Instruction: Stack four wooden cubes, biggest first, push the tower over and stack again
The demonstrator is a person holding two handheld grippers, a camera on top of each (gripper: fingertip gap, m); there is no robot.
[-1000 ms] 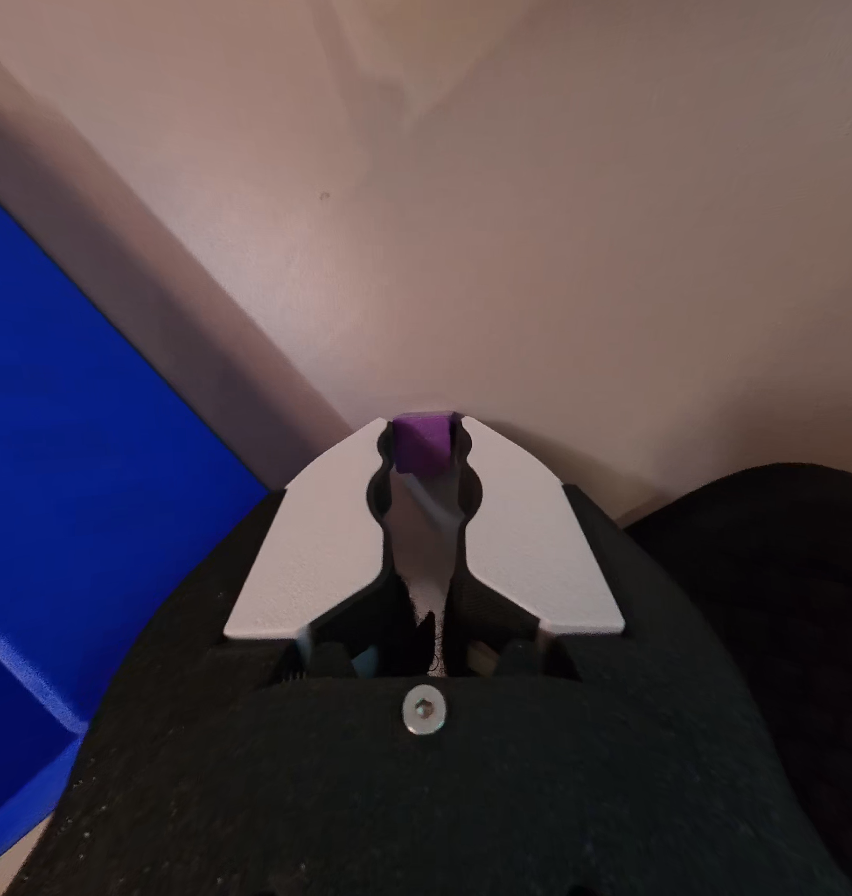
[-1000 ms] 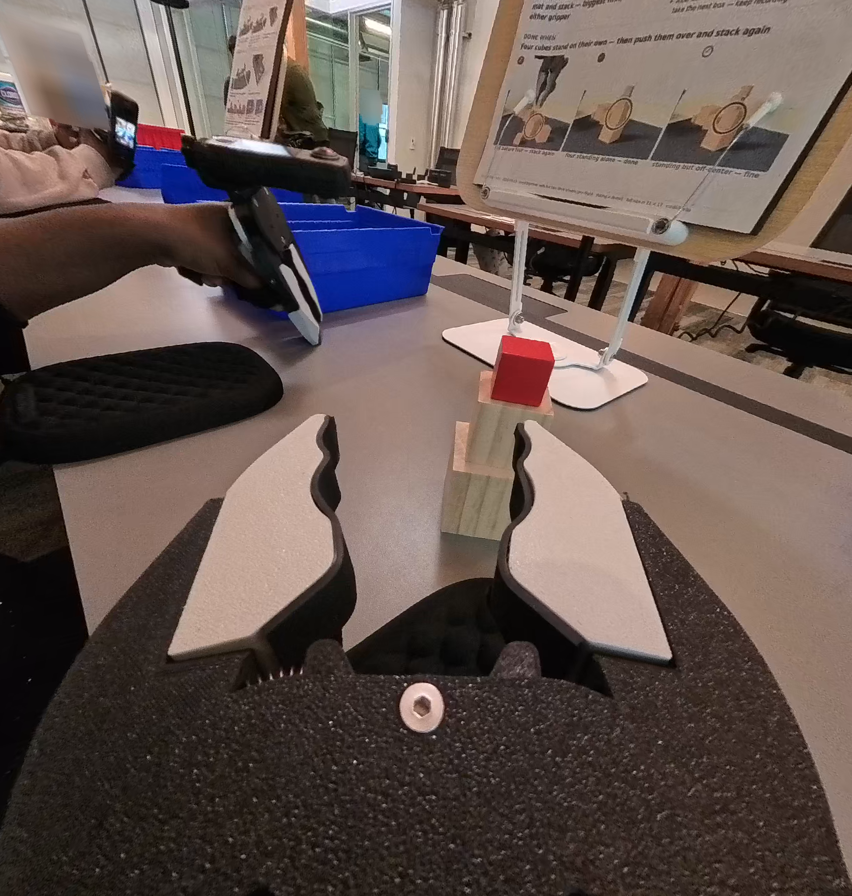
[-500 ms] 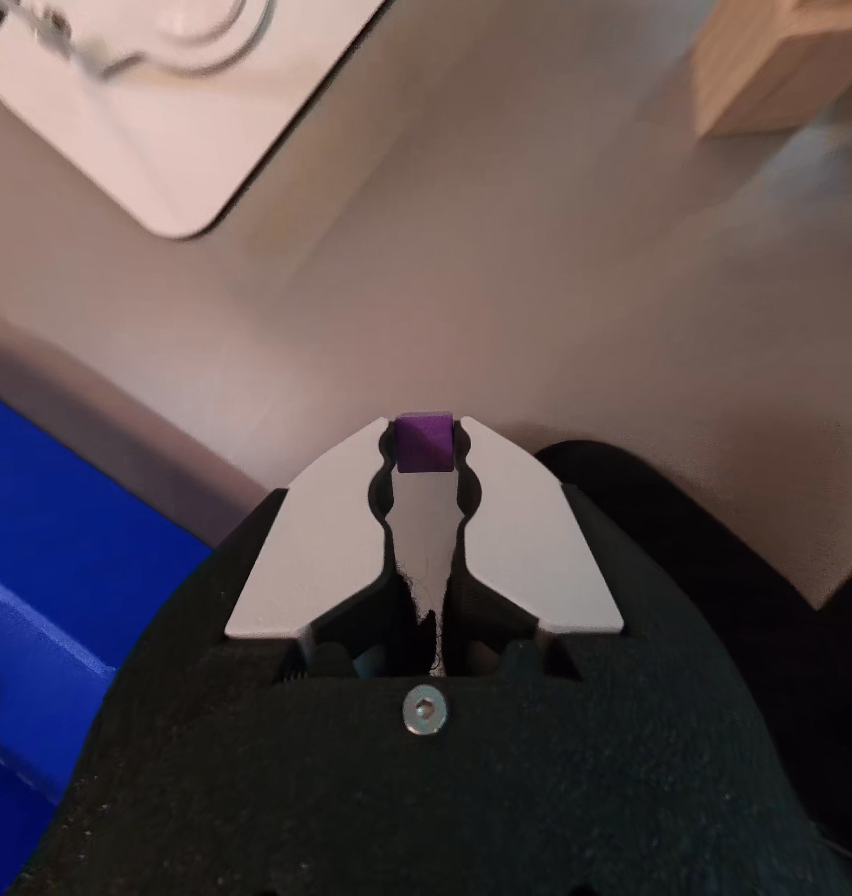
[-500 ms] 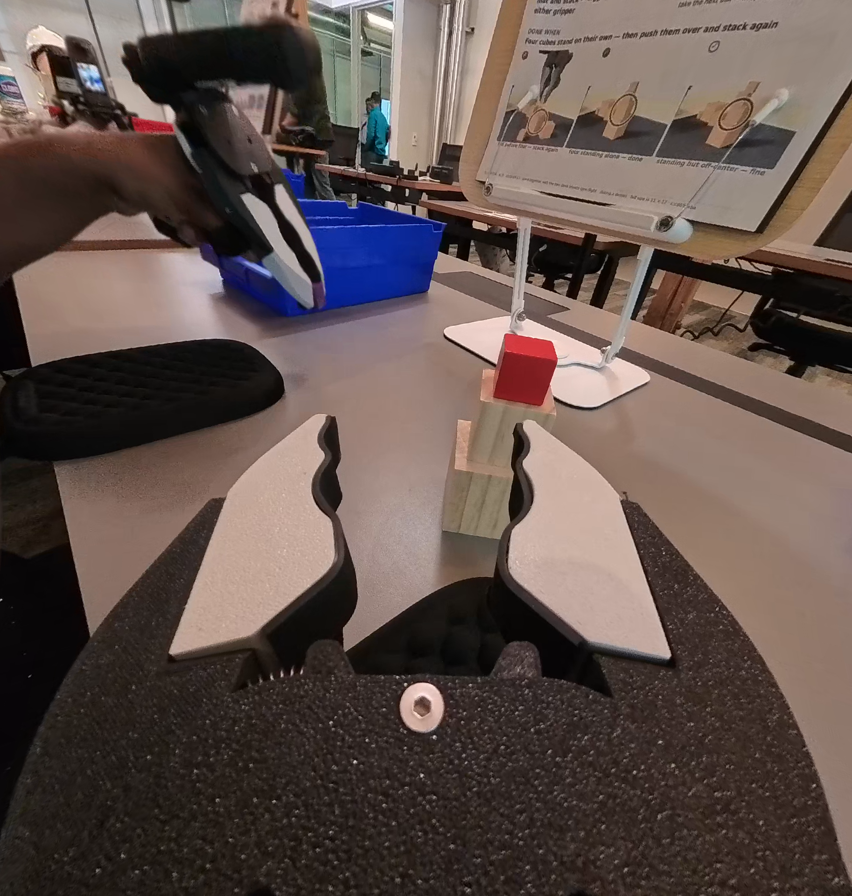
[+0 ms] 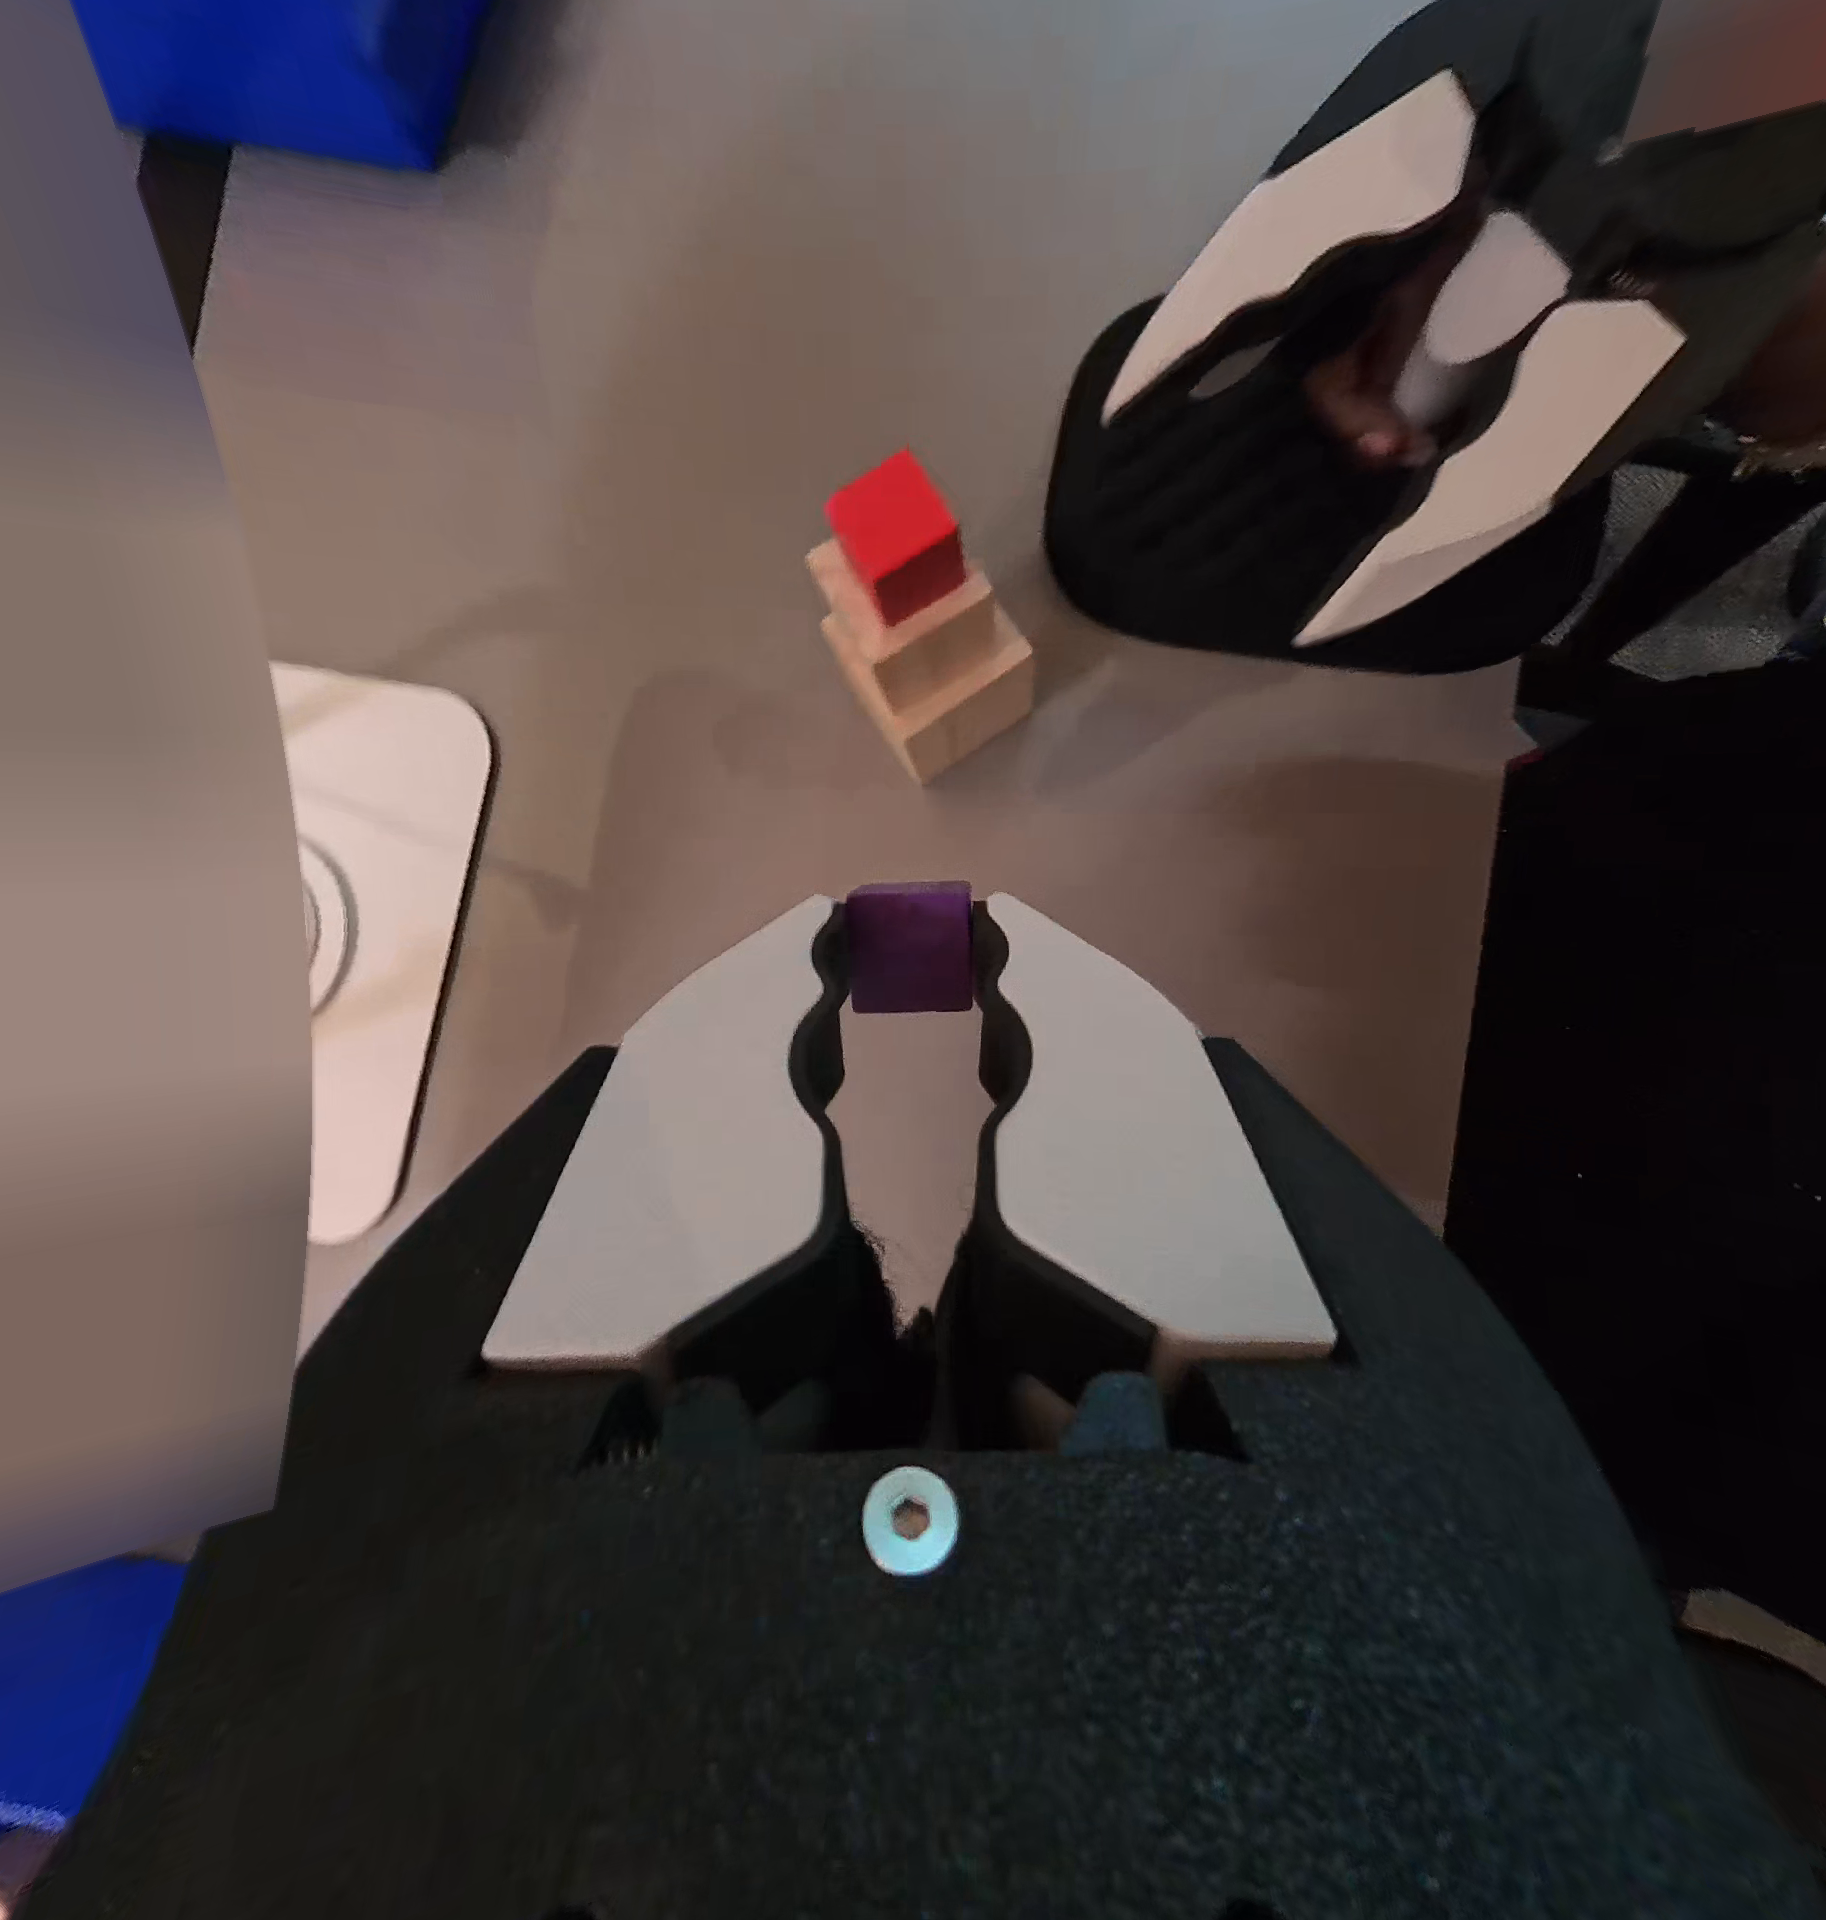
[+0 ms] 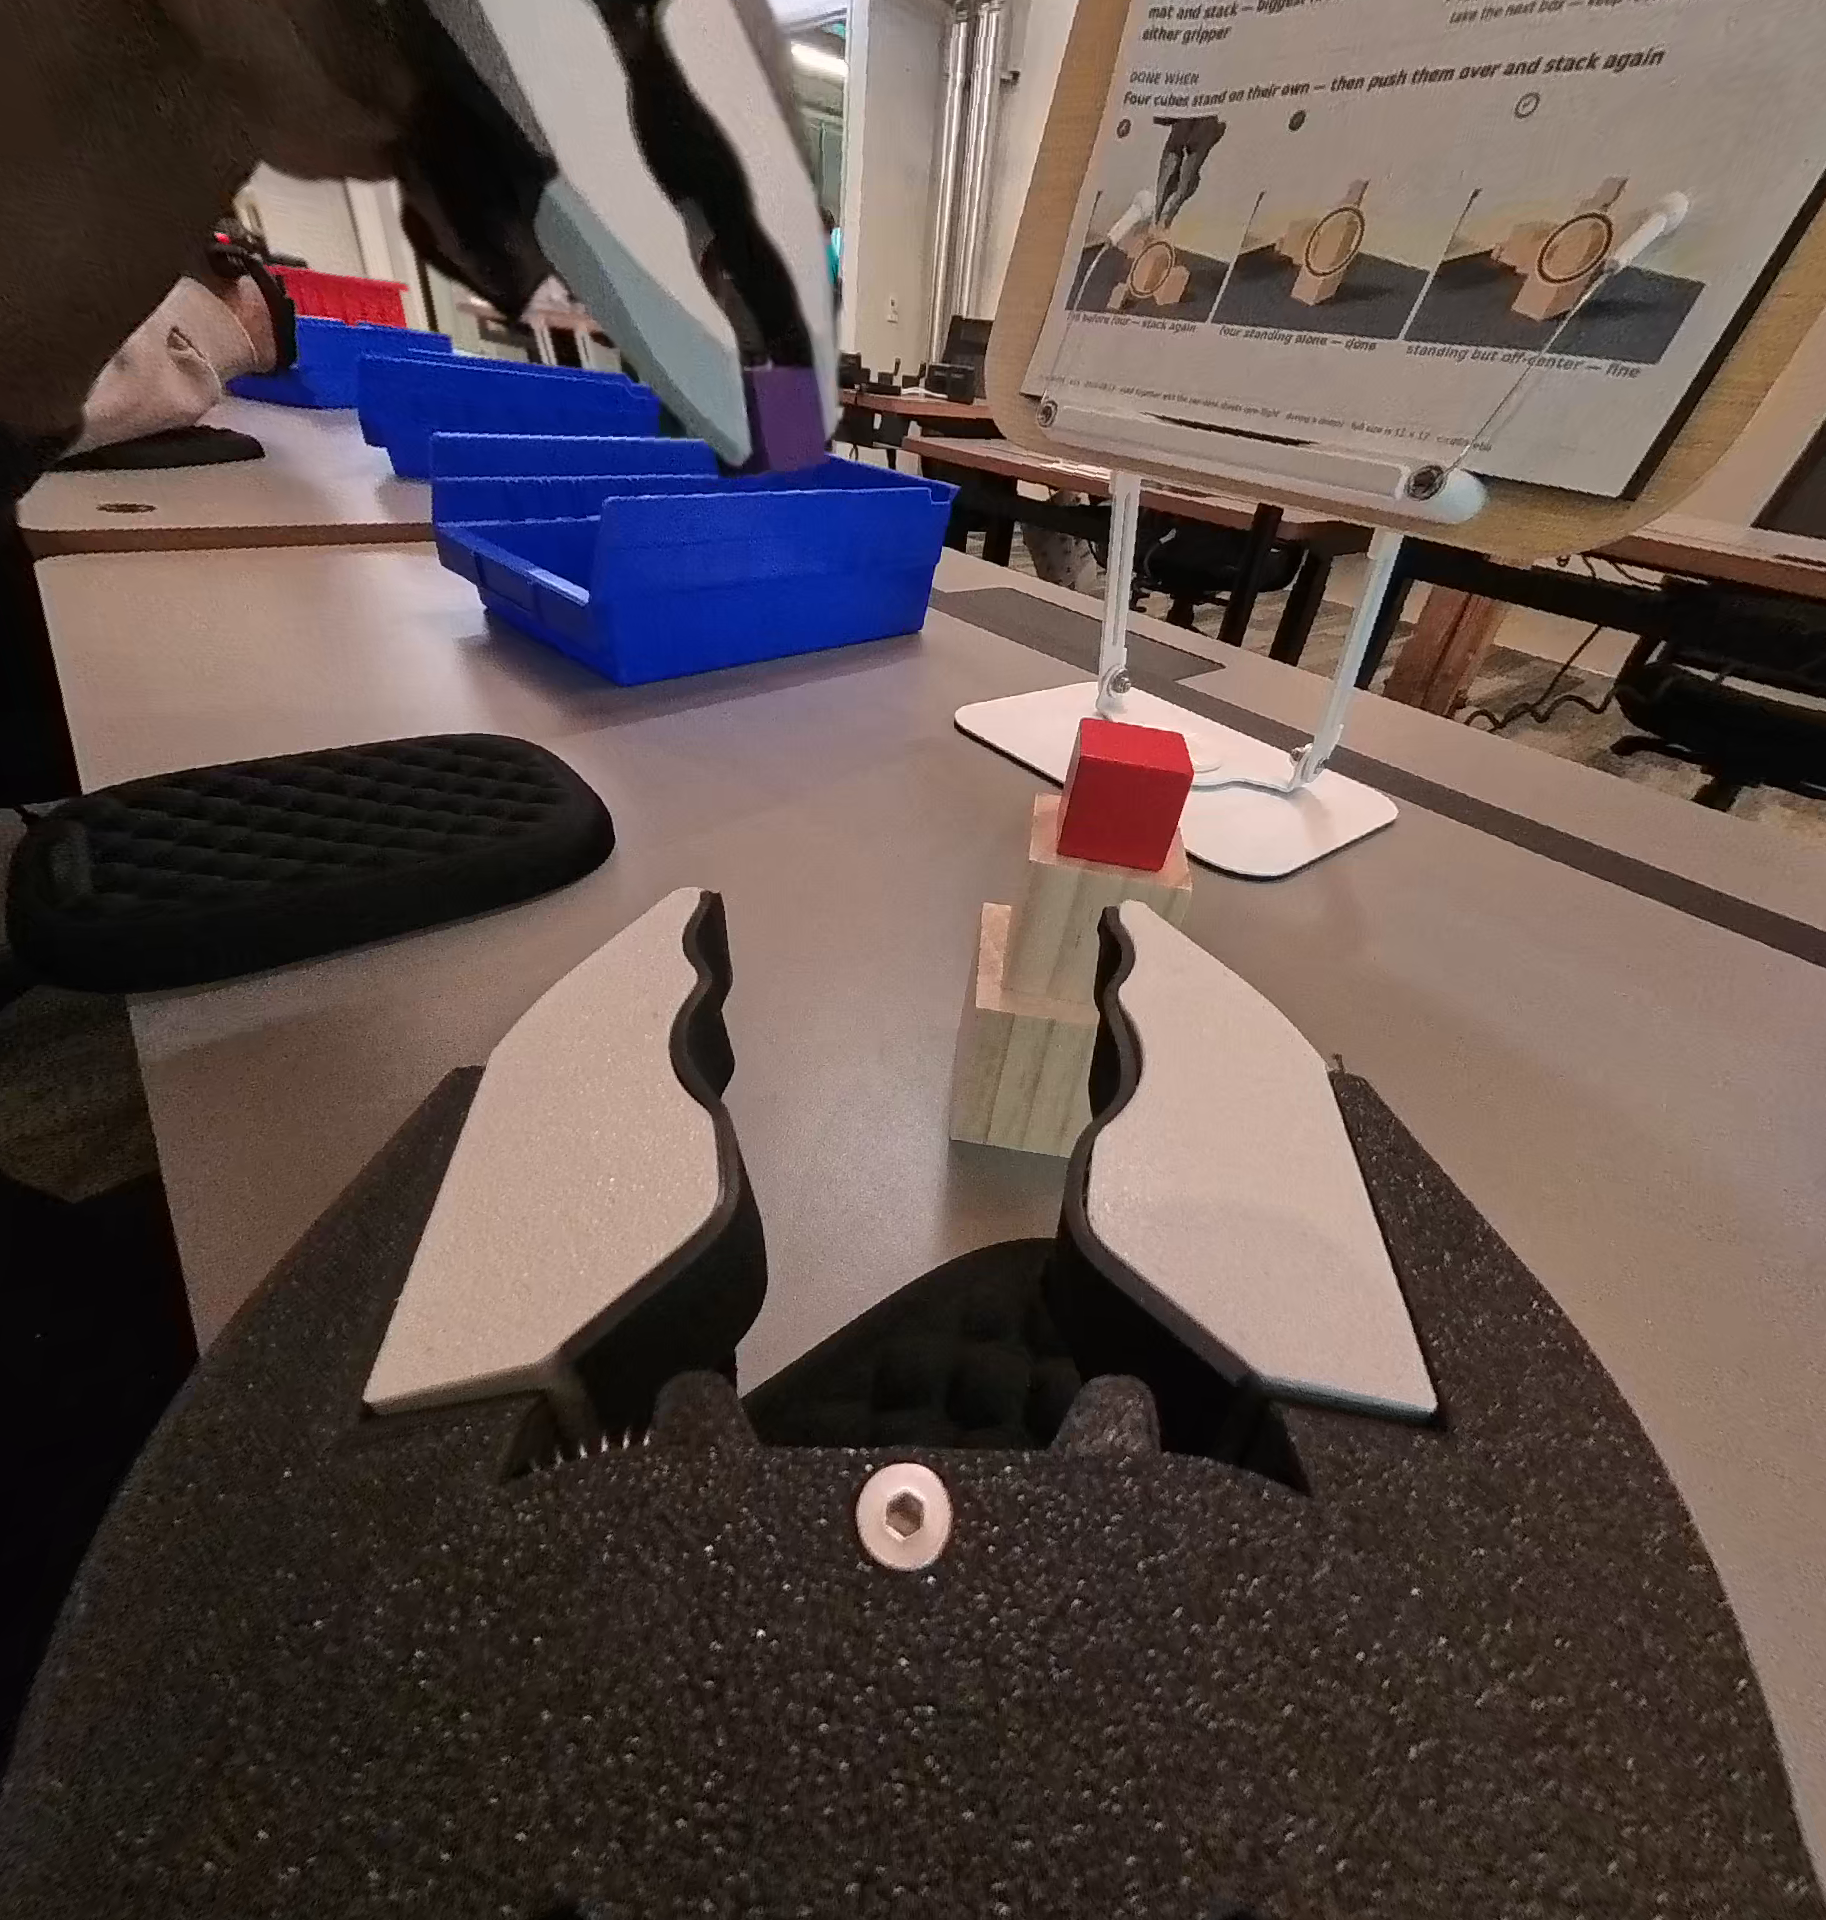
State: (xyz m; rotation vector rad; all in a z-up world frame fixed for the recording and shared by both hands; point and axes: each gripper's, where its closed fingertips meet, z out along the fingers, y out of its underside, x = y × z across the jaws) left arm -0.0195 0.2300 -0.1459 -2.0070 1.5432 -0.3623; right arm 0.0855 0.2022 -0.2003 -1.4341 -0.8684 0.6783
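The left gripper [image 5: 910,948] is clamped on a purple cube [image 5: 910,951], both pads pressing its sides, above the bench [image 5: 680,416], with the block stack [image 5: 914,623] at 12 o'clock and the right gripper [image 5: 1408,343] at 2 o'clock. The right gripper [image 6: 914,971] hangs with fingers wide apart and nothing between them; the stack, red cube [image 6: 1125,795] on two wooden blocks, is close by its right fingertip [image 6: 1137,935]. Bare bench lies at 9 o'clock up to a black pad [image 6: 296,847]; blue bins [image 6: 701,561] sit at 11 o'clock, and a printed sign on a white stand [image 6: 1304,821] at 1 o'clock.

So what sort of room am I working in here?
Likely a shared lab or workshop: long grey tables, rows of blue bins, an instruction board on a stand, and office chairs behind.
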